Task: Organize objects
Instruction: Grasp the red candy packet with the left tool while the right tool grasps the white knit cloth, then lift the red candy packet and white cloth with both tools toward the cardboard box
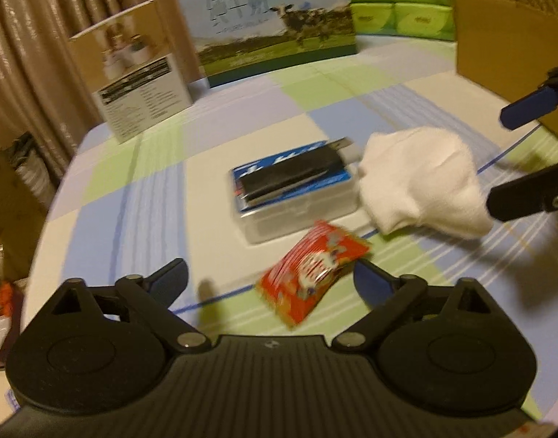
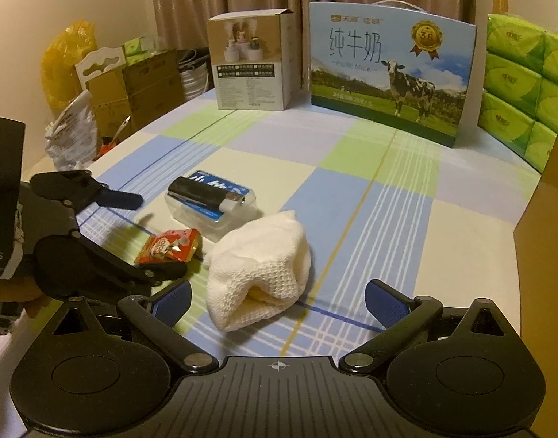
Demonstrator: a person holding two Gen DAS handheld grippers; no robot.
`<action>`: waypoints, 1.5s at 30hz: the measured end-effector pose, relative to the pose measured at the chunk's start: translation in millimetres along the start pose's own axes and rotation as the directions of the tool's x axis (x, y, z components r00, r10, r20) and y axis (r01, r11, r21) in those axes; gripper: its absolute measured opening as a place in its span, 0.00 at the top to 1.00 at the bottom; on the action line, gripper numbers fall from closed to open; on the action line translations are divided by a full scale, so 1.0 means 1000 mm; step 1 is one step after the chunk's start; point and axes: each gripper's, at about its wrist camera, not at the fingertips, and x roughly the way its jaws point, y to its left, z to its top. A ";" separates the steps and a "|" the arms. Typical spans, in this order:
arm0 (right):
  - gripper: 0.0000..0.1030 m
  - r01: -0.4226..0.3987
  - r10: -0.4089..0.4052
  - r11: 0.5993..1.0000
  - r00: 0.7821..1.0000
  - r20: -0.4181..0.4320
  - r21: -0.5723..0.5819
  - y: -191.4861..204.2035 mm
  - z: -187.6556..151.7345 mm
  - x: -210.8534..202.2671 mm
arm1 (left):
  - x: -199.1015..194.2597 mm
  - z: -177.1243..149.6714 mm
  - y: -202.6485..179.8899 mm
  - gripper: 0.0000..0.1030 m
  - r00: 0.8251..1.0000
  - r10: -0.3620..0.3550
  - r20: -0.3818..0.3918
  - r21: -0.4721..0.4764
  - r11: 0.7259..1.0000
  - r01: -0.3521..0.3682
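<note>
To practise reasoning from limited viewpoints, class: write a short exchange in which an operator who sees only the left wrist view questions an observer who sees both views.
Operator: The big blue box at the back is blurred for me. What is it?
Observer: The right wrist view shows it sharply: the milk carton reads "Pure Milk" and pictures a cow.
Operator: Is the white cloth just a closed lump?
Observer: No. From the right side, the white cloth has an open fold with something yellowish inside.

Wide bare stretch of checked tablecloth (image 2: 406, 219) on my right. White towel (image 2: 258, 273), red snack packet (image 2: 168, 246) and clear case (image 2: 213, 204) crowd the middle; boxes wall off the far edge.
</note>
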 end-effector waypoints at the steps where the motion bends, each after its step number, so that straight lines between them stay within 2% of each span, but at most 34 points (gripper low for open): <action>1: 0.04 0.002 -0.002 1.000 1.000 0.000 0.004 -0.001 0.000 0.000 | 0.002 0.002 -0.001 0.11 1.000 -0.015 0.003 0.003 1.000 0.015; 2: 0.06 0.002 -0.002 1.000 1.000 0.001 0.006 -0.002 0.000 0.000 | 0.003 0.004 -0.003 0.12 1.000 -0.028 0.006 0.008 1.000 0.028; 7: 0.15 -0.008 0.008 1.000 1.000 -0.001 0.014 -0.003 0.001 0.001 | 0.003 0.009 -0.006 0.41 0.995 -0.095 -0.006 -0.020 0.995 0.095; 8: 0.19 -0.011 0.011 1.000 1.000 0.001 0.011 -0.002 0.001 0.001 | 0.002 0.008 -0.006 0.43 0.994 -0.105 -0.010 -0.023 0.994 0.104; 10: 0.24 -0.021 0.021 1.000 1.000 0.000 0.013 -0.001 0.003 0.002 | -0.001 0.007 -0.005 0.58 0.991 -0.128 -0.023 -0.045 0.991 0.127; 13: 0.30 -0.029 0.029 0.999 1.000 0.000 0.012 0.000 0.004 0.005 | -0.007 0.006 -0.003 0.70 0.987 -0.151 -0.051 -0.092 0.985 0.146; 18: 0.30 -0.050 0.050 0.999 0.999 0.011 -0.011 0.004 0.004 0.010 | -0.017 0.006 -0.001 0.71 0.981 -0.180 -0.070 -0.164 0.972 0.166; 28: 0.31 -0.058 0.057 0.998 0.998 -0.006 -0.037 0.005 0.003 0.037 | -0.013 0.003 -0.005 0.66 0.988 -0.148 -0.048 -0.137 0.981 0.141; 32: 0.56 -0.062 0.061 0.998 0.998 -0.026 -0.011 0.001 0.004 0.039 | -0.013 0.003 -0.005 0.65 0.989 -0.146 -0.031 -0.136 0.981 0.141; 34: 0.65 -0.053 0.052 0.999 0.998 -0.030 0.000 0.000 0.010 0.033 | -0.012 0.003 -0.005 0.65 0.989 -0.149 -0.023 -0.137 0.980 0.144; 37: 0.67 -0.004 0.004 1.000 0.999 -0.038 0.000 -0.001 0.012 0.027 | -0.011 0.004 -0.005 0.65 0.988 -0.154 -0.024 -0.146 0.978 0.149; 44: 0.67 0.050 -0.048 0.999 0.995 -0.093 0.017 -0.008 0.008 0.011 | -0.008 0.005 -0.006 0.66 0.986 -0.163 -0.038 -0.152 0.976 0.156; 45: 0.65 0.049 -0.047 0.999 0.994 -0.094 0.015 -0.009 0.007 0.009 | -0.008 0.005 -0.006 0.71 0.986 -0.163 -0.042 -0.161 0.975 0.155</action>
